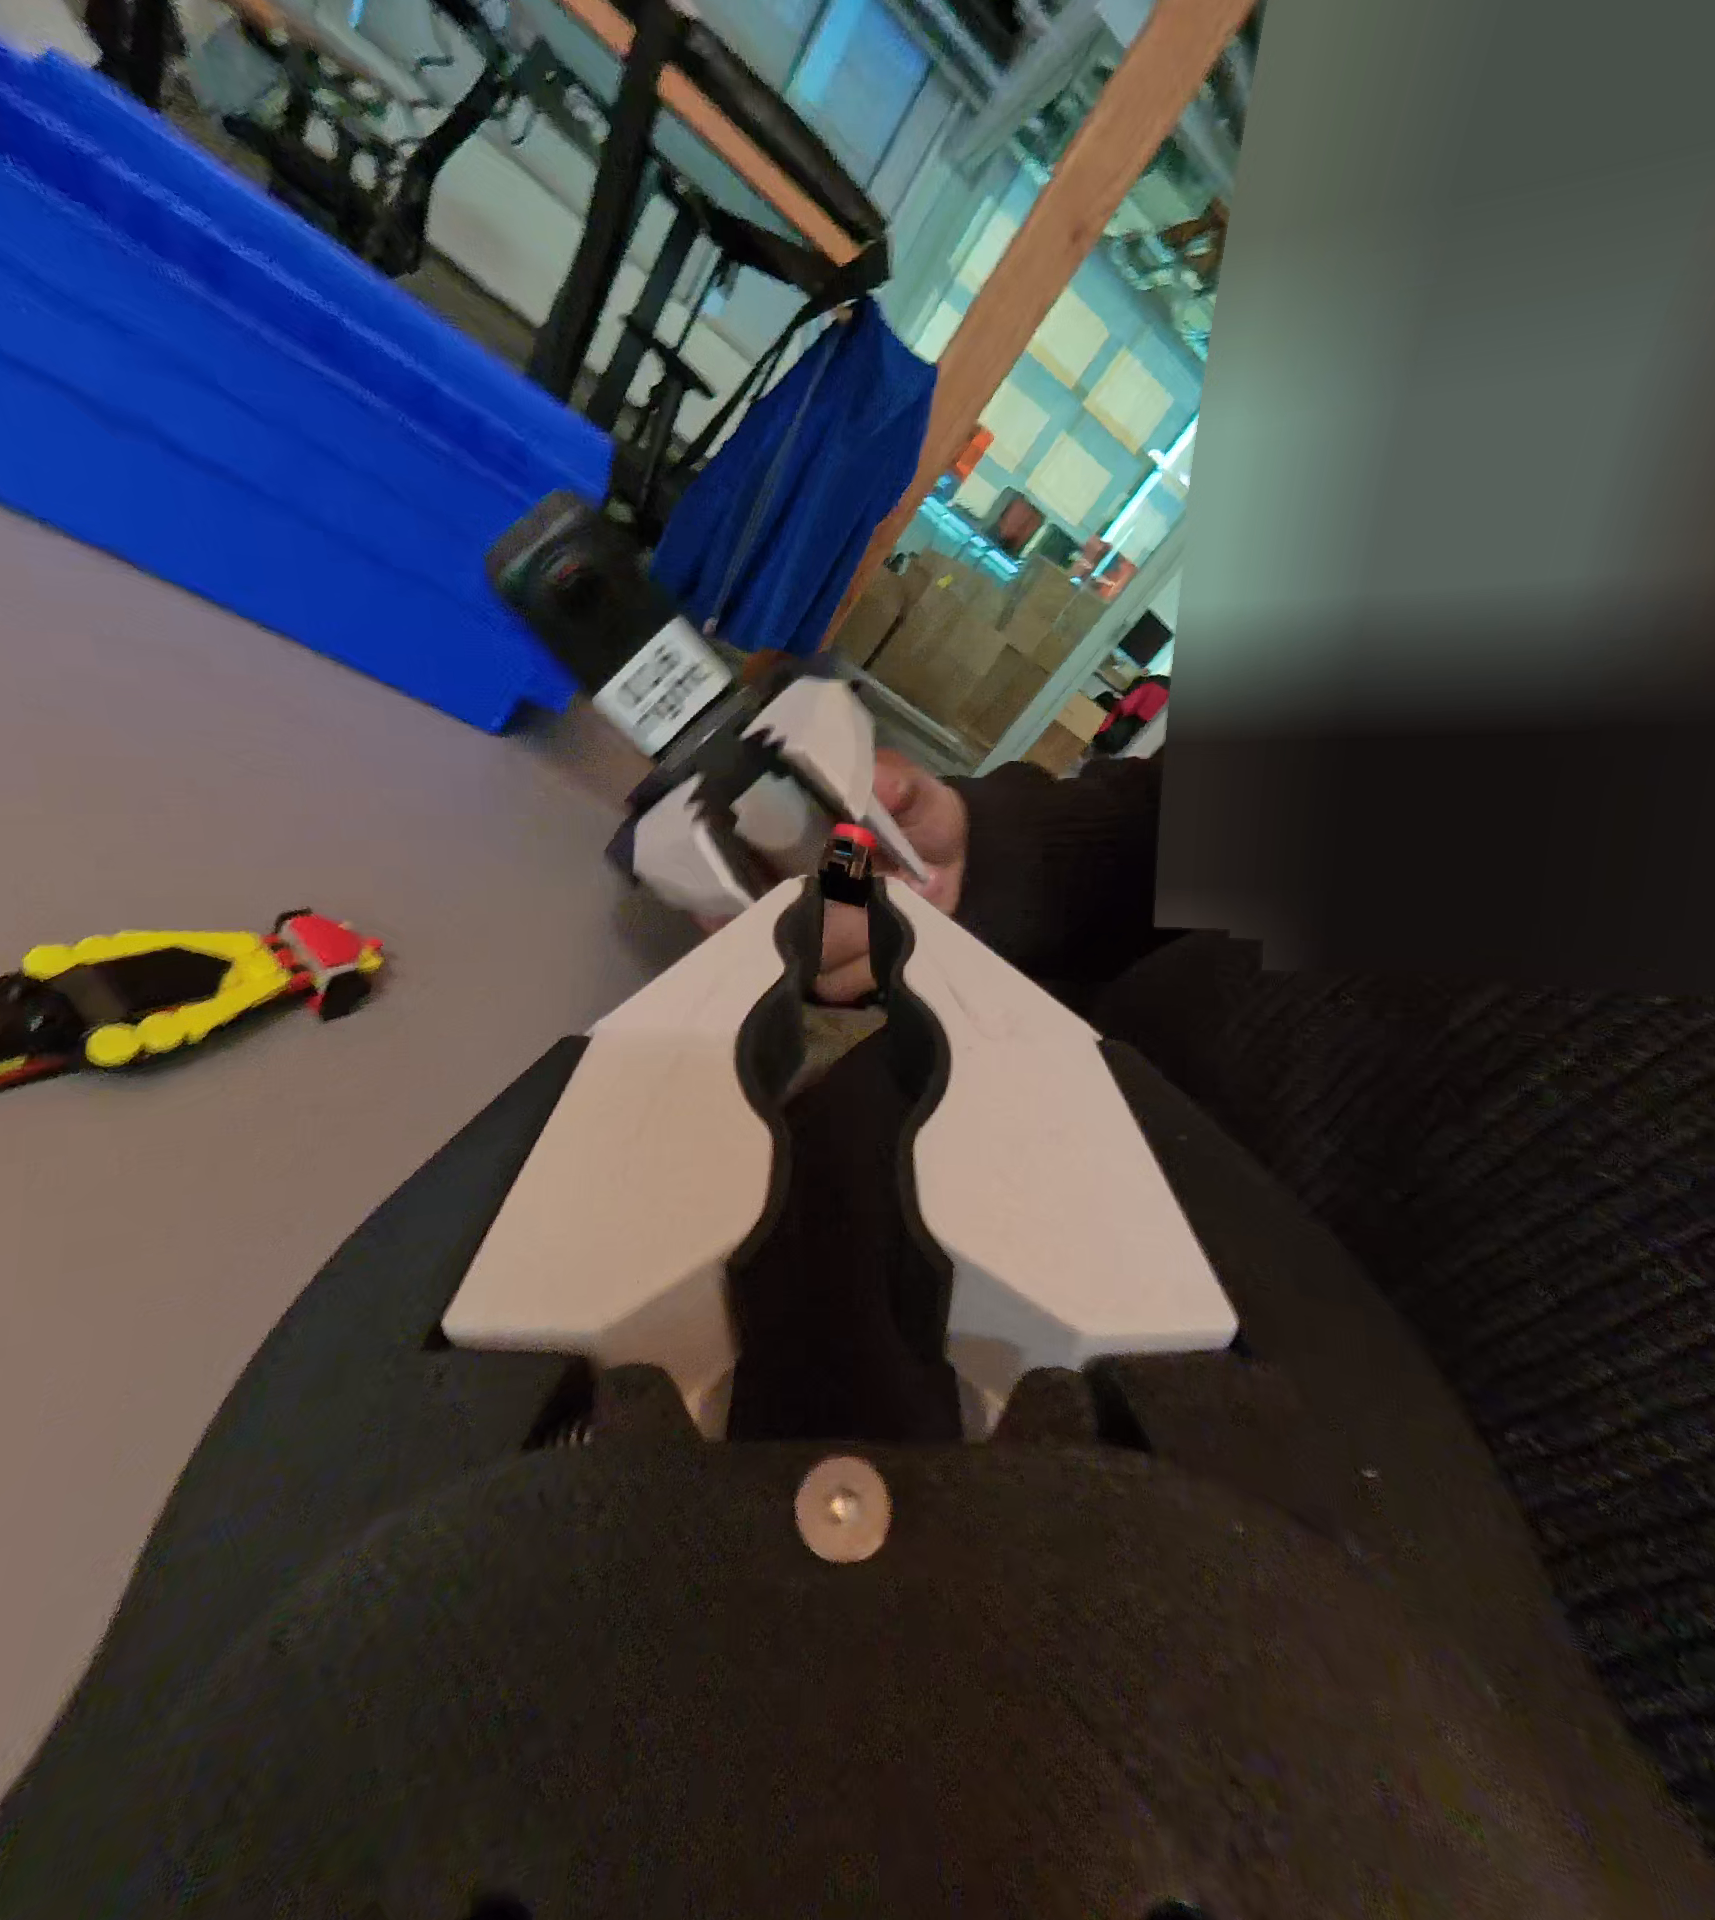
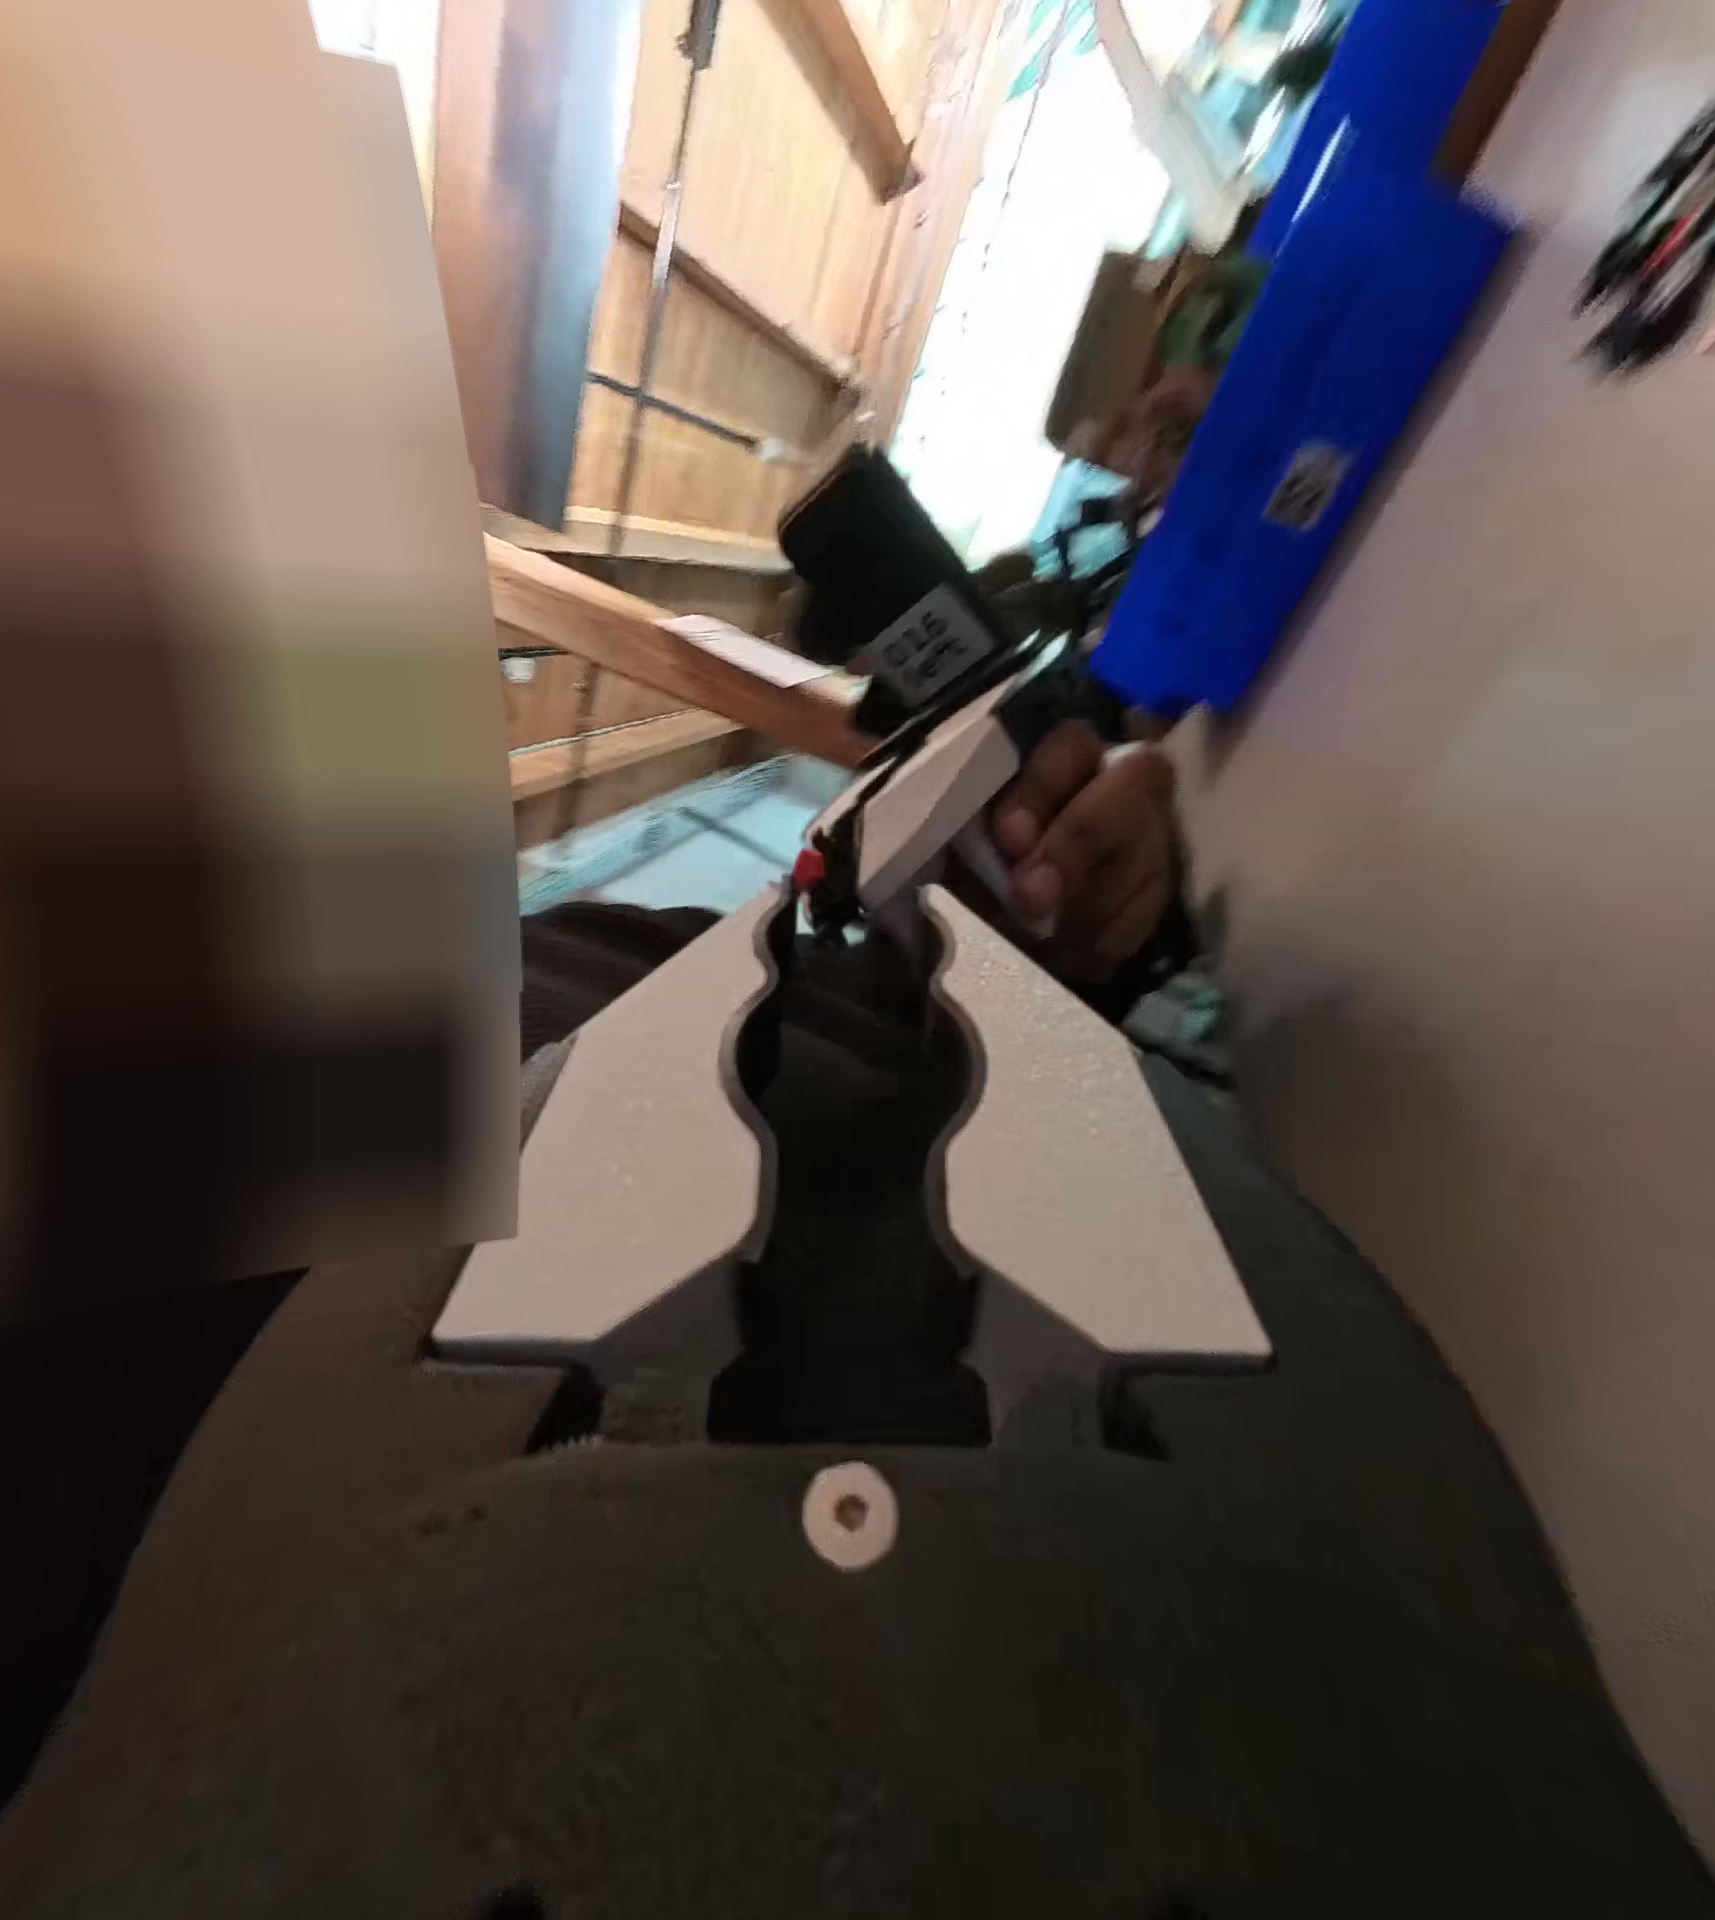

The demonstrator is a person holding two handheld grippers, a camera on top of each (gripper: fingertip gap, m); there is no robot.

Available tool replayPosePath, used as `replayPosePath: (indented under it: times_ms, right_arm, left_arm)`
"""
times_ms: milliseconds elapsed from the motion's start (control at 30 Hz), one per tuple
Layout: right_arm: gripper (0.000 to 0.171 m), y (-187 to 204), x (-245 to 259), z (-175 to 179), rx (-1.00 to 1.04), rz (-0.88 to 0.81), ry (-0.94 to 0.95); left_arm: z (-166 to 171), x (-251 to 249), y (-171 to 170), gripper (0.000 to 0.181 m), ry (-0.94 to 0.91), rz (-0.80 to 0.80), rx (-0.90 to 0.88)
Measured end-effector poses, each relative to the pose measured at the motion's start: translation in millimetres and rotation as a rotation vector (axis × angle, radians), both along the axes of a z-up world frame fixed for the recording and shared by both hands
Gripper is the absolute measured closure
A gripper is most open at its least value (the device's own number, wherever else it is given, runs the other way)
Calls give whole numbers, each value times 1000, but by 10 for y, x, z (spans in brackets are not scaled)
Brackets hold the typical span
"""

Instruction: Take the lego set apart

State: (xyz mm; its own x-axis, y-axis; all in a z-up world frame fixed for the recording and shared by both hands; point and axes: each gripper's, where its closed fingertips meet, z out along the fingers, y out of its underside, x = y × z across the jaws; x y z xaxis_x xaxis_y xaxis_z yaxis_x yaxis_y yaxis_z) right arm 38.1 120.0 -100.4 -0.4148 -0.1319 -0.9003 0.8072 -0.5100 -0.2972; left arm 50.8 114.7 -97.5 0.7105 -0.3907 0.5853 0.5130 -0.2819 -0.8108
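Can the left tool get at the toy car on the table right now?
Probably not as is. The left tool is shut on a small red and black piece, raised off the table. The toy car lies in the open with nothing around it.

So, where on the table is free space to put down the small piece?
Bare grey table lies in front of the lego car, up to the left gripper, and between the car and the blue bin. It is crowded where both grippers meet around the small black-and-red piece, with the right gripper there.
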Motion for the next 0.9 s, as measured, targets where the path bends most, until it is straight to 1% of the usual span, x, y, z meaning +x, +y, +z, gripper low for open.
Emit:
replayPosePath:
  times_ms: [33, 100, 167, 233, 267, 367, 500, 633, 700, 767, 800, 833, 900]
  right_arm:
    - [150, 50, -39, -14, 81, -58, 45]
    - [145, 84, -68, -43, 270, -132, 147]
    - [145, 42, -55, -61, 446, -171, 259]
    - [147, -39, -25, -95, 569, -175, 337]
    - [147, -66, -25, -108, 597, -179, 348]
    - [151, -65, -50, -49, 545, -211, 334]
    - [167, -5, -73, -1, 479, -235, 314]
    - [167, 31, -81, 0, 501, -251, 325]
    - [160, 59, -92, 7, 501, -265, 324]
    - [158, 32, -79, -24, 516, -243, 324]
    - [159, 11, -75, -41, 526, -235, 324]
    - [164, -6, -71, -45, 532, -231, 328]
    - [165, -3, -80, -43, 539, -239, 329]
  left_arm:
    - [-48, -23, 11, 176, -2, 9, -29]
    - [-125, -55, 31, 176, -18, 20, -78]
    - [-154, -74, 44, 176, -39, 27, -97]
    - [-160, -84, 52, 176, -54, 32, -102]
    - [-159, -81, 54, 176, -56, 32, -102]
    - [-148, -66, 67, 176, -67, 39, -98]
    - [-165, -17, 103, 176, -82, 43, -110]
    - [-156, -24, 133, 176, -135, 62, -112]
    - [-135, -33, 136, 176, -154, 65, -104]
    - [-149, -39, 137, 176, -150, 69, -109]
    - [-145, -39, 137, 176, -150, 69, -107]
    - [-145, -39, 138, 176, -151, 71, -109]
    - [-148, -49, 139, 176, -149, 78, -109]
